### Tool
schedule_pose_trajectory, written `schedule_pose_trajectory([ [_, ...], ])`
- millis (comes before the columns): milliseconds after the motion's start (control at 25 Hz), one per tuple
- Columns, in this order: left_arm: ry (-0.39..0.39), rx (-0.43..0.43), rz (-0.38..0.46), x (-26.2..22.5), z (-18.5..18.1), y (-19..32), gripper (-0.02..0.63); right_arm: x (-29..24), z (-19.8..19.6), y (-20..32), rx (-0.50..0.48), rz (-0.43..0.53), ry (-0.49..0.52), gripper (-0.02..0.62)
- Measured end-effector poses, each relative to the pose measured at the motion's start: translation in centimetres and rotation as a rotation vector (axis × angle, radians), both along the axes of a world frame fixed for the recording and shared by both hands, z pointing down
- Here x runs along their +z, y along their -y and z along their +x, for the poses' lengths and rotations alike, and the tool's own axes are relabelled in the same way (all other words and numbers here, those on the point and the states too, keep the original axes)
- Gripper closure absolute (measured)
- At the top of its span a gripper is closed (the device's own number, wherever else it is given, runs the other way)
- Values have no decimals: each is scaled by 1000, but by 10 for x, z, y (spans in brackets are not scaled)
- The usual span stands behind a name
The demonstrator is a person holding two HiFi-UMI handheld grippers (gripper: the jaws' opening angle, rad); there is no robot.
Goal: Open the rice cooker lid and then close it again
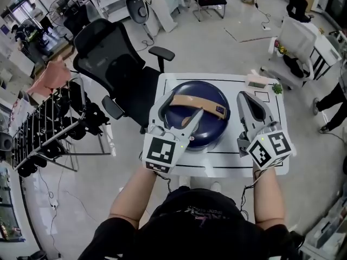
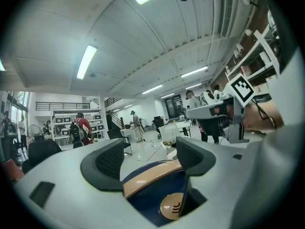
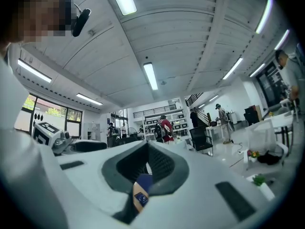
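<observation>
A round dark-blue rice cooker (image 1: 190, 129) with a tan handle (image 1: 198, 103) across its shut lid stands on the small white table (image 1: 217, 158). My left gripper (image 1: 177, 111) reaches over the cooker's front left, open, one finger on each side of the handle's near end and neither touching it. The left gripper view shows the same open left gripper (image 2: 150, 159) above the handle (image 2: 147, 178) and a tan round button (image 2: 172, 206). My right gripper (image 1: 245, 97) lies to the right of the cooker, shut and holding nothing. In the right gripper view its pads (image 3: 162, 168) meet, with a sliver of the cooker (image 3: 142, 190) below.
A black office chair (image 1: 116, 69) stands just beyond the table's left corner. A small pink box (image 1: 256, 82) and a green plant (image 1: 277, 88) sit at the table's far right corner. A black rack (image 1: 49, 129) is at the left, and a person's legs (image 1: 331, 104) at the right edge.
</observation>
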State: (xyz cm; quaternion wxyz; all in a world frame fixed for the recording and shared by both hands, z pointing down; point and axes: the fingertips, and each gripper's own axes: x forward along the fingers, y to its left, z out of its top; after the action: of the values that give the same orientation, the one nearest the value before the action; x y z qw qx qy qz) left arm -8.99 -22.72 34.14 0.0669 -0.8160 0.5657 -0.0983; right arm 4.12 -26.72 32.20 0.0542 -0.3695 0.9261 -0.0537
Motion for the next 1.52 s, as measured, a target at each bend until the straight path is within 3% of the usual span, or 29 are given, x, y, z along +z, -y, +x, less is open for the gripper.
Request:
schedule_pose_trajectory([
  [440, 195, 123, -53, 39, 0, 20, 265, 28, -22, 9, 48, -73, -31, 594],
  [720, 389, 188, -50, 62, 9, 26, 265, 59, -28, 14, 70, -171, -53, 594],
  [1360, 659, 316, -24, 93, 31, 39, 268, 101, -33, 12, 102, -276, -101, 594],
  [1520, 701, 330, -13, 95, 36, 41, 305, 105, -34, 11, 102, -293, -107, 594],
])
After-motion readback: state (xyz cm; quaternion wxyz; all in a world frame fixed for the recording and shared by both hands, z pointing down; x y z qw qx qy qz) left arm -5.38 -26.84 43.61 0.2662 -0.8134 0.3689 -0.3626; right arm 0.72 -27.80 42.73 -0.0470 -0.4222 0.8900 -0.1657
